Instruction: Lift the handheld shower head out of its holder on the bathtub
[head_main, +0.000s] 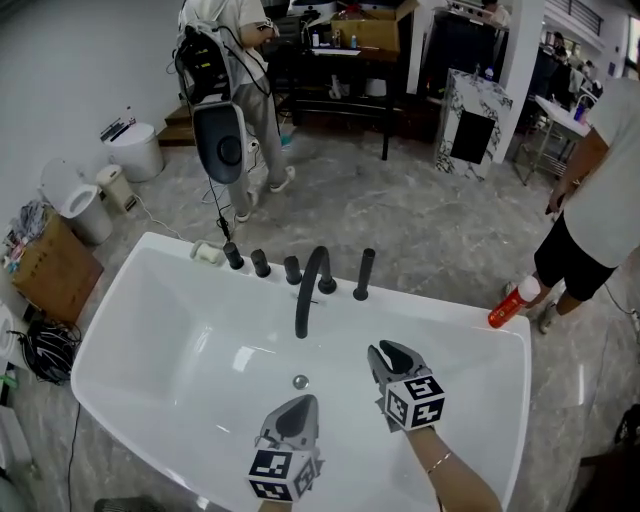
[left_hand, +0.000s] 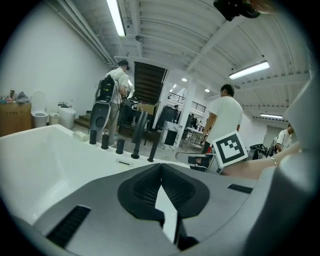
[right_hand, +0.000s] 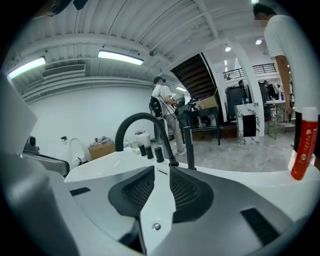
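The handheld shower head is a slim black stick standing upright in its holder on the white bathtub's far rim, just right of the curved black spout. It also shows in the left gripper view as the shower head and in the right gripper view as the shower head. My right gripper hovers over the tub basin short of it, jaws open with nothing between them. My left gripper hangs lower and nearer me, its jaws shut and empty.
Three black knobs stand left of the spout. A red bottle lies on the tub's right rim. The drain sits between the grippers. A person stands behind the tub and another at right. A toilet and a box are at left.
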